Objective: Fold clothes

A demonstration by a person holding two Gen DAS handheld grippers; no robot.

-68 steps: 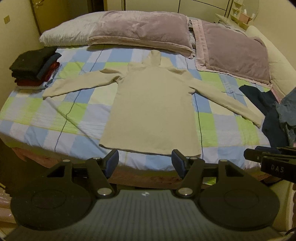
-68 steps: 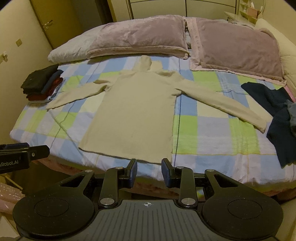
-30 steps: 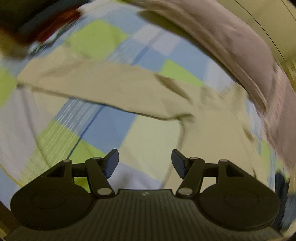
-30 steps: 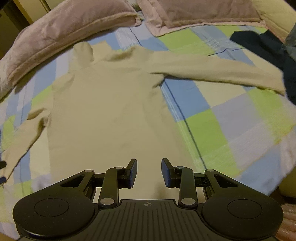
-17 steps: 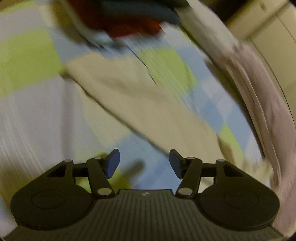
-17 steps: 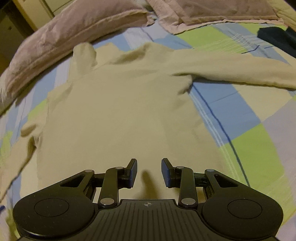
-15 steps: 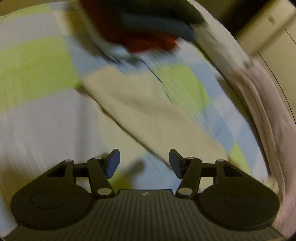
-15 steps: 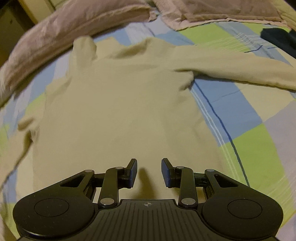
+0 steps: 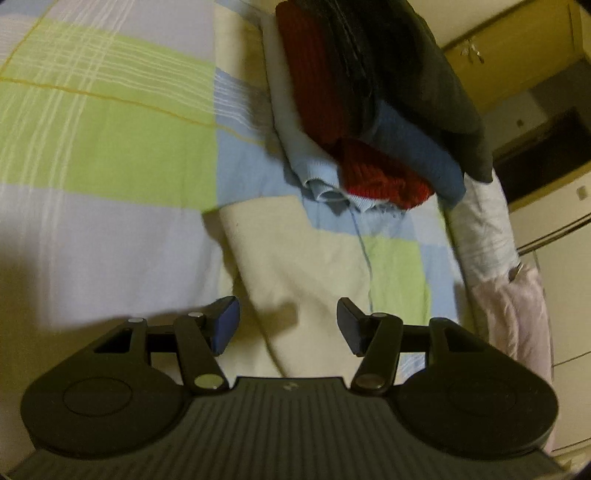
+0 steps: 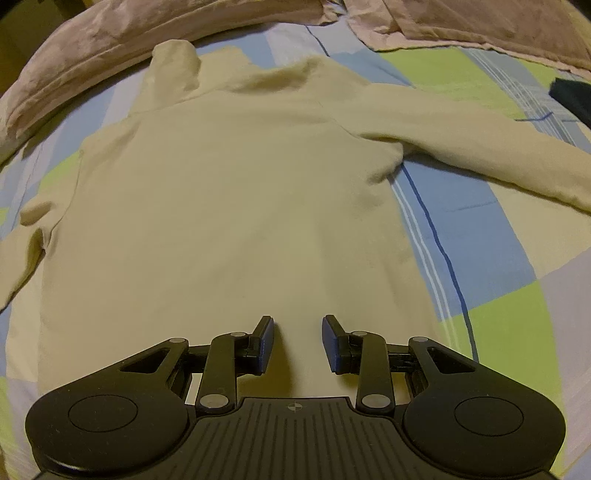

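A cream turtleneck sweater (image 10: 229, 206) lies flat on the checked bedsheet (image 10: 480, 258), collar toward the pillows, sleeves spread out. In the left wrist view its left sleeve end (image 9: 295, 266) lies on the sheet. My left gripper (image 9: 288, 325) is open and hovers just over that sleeve end, one finger on each side. My right gripper (image 10: 297, 341) is open and empty, low over the sweater's body near the hem.
A stack of folded clothes (image 9: 369, 110), dark, blue, red and pale, sits on the bed just beyond the sleeve end. Mauve pillows (image 10: 129, 33) line the head of the bed. A dark garment (image 10: 572, 99) lies at the far right. Cupboards (image 9: 517, 55) stand behind.
My left gripper has swung left along the sleeve to its cuff end, close to the folded stack. My right gripper has moved forward and lower over the sweater's body.
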